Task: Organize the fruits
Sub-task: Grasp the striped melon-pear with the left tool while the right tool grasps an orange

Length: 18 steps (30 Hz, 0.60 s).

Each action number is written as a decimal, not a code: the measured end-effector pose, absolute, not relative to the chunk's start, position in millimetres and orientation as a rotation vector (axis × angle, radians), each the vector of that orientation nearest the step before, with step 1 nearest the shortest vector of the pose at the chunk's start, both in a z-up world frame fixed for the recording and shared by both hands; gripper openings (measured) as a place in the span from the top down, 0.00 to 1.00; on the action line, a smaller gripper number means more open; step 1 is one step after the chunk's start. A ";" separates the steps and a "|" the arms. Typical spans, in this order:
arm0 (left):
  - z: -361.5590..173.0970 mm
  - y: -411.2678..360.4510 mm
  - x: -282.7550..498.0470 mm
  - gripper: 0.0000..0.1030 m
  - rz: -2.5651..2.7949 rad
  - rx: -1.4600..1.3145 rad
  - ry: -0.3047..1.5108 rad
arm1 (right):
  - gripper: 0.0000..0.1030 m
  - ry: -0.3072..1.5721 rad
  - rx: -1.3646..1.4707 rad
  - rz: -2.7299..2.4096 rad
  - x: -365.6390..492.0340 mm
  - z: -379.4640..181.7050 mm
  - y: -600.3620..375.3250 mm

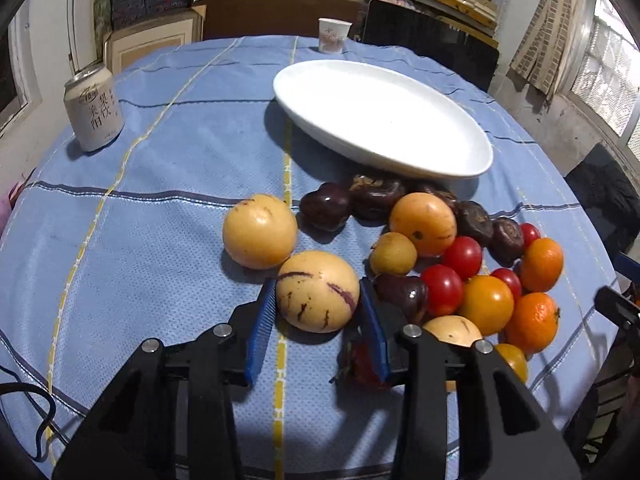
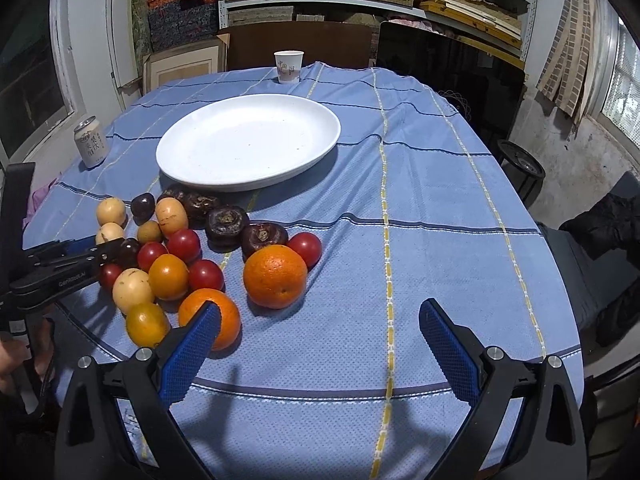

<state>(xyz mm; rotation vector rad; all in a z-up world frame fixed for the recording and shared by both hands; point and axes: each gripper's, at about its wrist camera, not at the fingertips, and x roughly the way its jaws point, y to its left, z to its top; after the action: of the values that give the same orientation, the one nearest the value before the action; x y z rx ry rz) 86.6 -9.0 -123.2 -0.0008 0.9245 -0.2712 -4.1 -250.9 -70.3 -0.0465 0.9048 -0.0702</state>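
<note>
Striped melon (image 1: 318, 292) sits near edge of fruit pile, between your left gripper (image 1: 320, 300) pads, jaws pinched against both flanks. Squeeze gently, lift straight, carry far to white plate (image 1: 460, 164). Right gripper (image 2: 320, 324) gapes wide, empty.

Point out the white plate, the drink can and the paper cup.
white plate (image 2: 248, 142): right wrist view, bare middle of its dish.
drink can (image 1: 94, 110): left wrist view, printed side wall.
paper cup (image 2: 289, 66): right wrist view, front wall.
</note>
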 end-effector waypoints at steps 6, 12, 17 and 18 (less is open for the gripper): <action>-105.0 5.7 79.2 0.61 -0.261 -0.047 0.836 | 0.03 0.892 -0.010 0.015 9.9 -79.8 -249.6; -103.6 6.3 68.2 0.61 -0.258 -0.027 0.833 | 0.22 0.955 0.049 0.034 42.4 -100.4 -246.6; -104.3 11.7 66.2 0.61 -0.252 -0.031 0.834 | 0.54 1.006 0.122 0.092 51.2 -116.1 -244.5; -104.3 12.1 65.7 0.61 -0.253 -0.031 0.832 | 0.55 0.995 0.105 0.080 49.7 -114.9 -242.6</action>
<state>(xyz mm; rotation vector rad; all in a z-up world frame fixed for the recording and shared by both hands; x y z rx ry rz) 65.7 12.1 -104.3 -0.0312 0.8324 -0.2533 49.7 -242.6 -114.9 0.1053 0.9951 0.0802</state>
